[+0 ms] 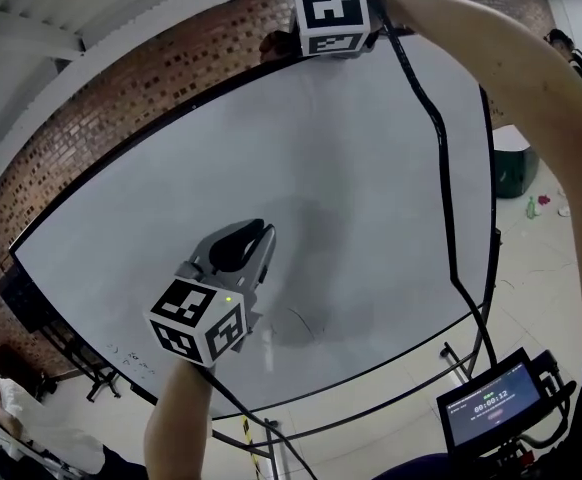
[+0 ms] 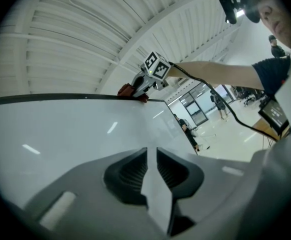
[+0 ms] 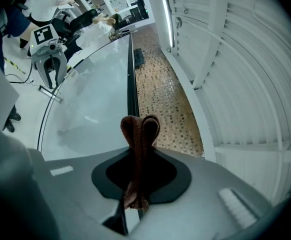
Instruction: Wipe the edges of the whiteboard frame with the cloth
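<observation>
Right gripper [image 3: 140,159] clamps brown cloth [image 3: 139,128] on the whiteboard's [image 1: 171,218] far top frame [image 3: 131,79]. My left gripper [image 2: 151,159], jaws slightly apart and empty, hovers near the board's face.

Slightly parted hand-held gripper [image 2: 152,156] before whiteboard [image 2: 60,134]

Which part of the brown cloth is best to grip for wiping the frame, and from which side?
Probably the folded middle, as the right gripper holds the cloth now: a doubled fold bulges past the jaw tips. Come from the whiteboard front side, so that soft fold meets the black top frame.
</observation>
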`<state>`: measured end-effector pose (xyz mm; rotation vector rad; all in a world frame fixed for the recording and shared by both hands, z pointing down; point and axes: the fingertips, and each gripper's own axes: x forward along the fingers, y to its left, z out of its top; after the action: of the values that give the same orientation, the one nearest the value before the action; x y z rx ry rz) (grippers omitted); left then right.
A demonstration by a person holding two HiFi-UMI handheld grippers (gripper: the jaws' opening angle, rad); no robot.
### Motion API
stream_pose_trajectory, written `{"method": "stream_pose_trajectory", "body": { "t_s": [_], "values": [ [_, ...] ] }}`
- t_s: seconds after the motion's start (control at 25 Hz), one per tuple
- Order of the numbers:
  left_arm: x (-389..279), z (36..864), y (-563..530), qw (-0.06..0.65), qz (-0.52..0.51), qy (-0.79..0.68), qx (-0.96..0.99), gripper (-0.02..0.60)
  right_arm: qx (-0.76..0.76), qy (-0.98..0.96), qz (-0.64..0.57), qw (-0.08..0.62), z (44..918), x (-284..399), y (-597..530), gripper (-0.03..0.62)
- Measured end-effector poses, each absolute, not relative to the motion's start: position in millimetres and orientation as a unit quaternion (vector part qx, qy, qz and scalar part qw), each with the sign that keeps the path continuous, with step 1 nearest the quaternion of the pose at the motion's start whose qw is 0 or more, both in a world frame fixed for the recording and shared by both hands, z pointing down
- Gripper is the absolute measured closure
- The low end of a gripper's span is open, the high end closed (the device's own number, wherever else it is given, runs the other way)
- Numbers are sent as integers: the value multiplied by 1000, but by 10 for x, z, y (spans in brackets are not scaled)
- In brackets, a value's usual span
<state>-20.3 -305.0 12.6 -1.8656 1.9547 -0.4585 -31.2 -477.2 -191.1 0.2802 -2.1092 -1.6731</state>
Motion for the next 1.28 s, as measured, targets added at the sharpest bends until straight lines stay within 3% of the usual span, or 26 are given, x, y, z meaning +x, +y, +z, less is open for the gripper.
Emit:
{"method": "stream_pose_trajectory", "body": {
  "t_s": [0.72,1.28],
  "values": [
    [41,114,-3433,215,-159,638,-722,522,116,-785,-566,224,-1953,132,-5086,537],
    [53,-7,-3382,229,-171,641,-713,522,111,-764,-589,239,-1920,25,-4928,537]
  ]
}}
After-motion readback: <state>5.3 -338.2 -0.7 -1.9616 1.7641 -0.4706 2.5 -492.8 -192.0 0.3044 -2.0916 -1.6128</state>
